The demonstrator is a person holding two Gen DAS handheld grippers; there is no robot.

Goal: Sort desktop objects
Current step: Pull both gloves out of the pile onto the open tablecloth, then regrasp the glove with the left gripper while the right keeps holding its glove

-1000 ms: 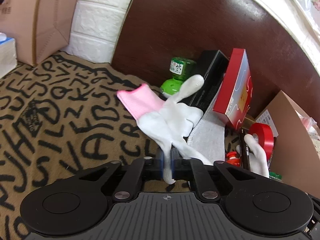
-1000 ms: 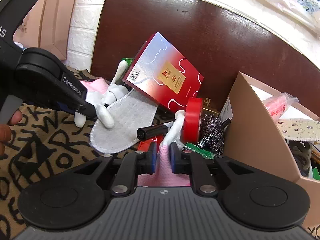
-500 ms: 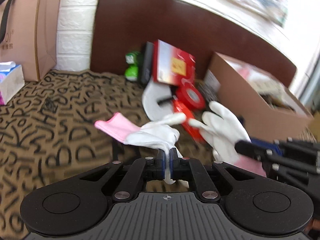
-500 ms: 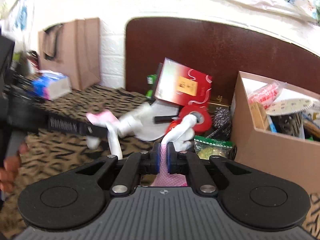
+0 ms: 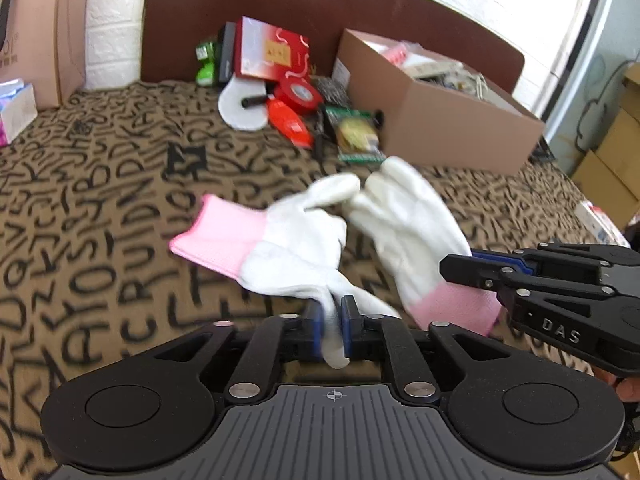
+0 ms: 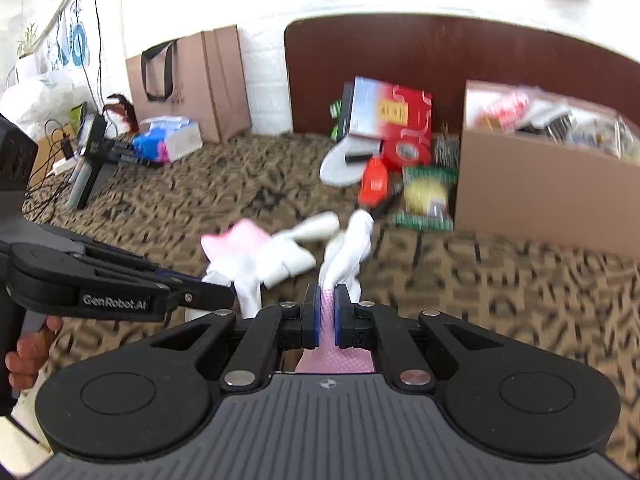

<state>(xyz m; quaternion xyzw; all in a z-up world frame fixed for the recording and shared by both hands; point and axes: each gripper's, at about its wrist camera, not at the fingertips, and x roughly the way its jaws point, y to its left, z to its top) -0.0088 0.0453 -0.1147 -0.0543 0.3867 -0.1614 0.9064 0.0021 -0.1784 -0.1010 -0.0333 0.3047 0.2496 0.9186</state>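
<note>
**Both grippers clamped on one glove each, held above the tabletop**

Left gripper [image 5: 331,330]: fingers nearly closed, pinching a fingertip of the first glove [image 5: 280,246]; its pink cuff points far-left, body hangs over the letter-print cloth [image 5: 100,200]. Right gripper [image 6: 324,316]: fingers narrow, gripping the pink knit cuff of the second glove [image 6: 346,252], white fingers pointing away. The two gloves' fingertips meet or nearly meet mid-air; motion blur, cannot tell which.

View differences: left wrist view shows the right gripper [image 5: 460,268] side-on, clamped where white meets pink on the second glove [image 5: 408,232]. Right wrist view shows the left gripper [image 6: 224,292] side-on with the first glove [image 6: 260,252], plus a paper bag [image 6: 192,80] and tissue pack [image 6: 168,142] far-left.

Far side: cardboard box [image 5: 440,124] full of oddments; left of it, red carton [image 5: 272,54], red tape roll [image 5: 298,92], grey felt insole [image 5: 240,104], green snack pack [image 5: 354,136]. Gloves: soft knit, white with ribbed pink cuffs
</note>
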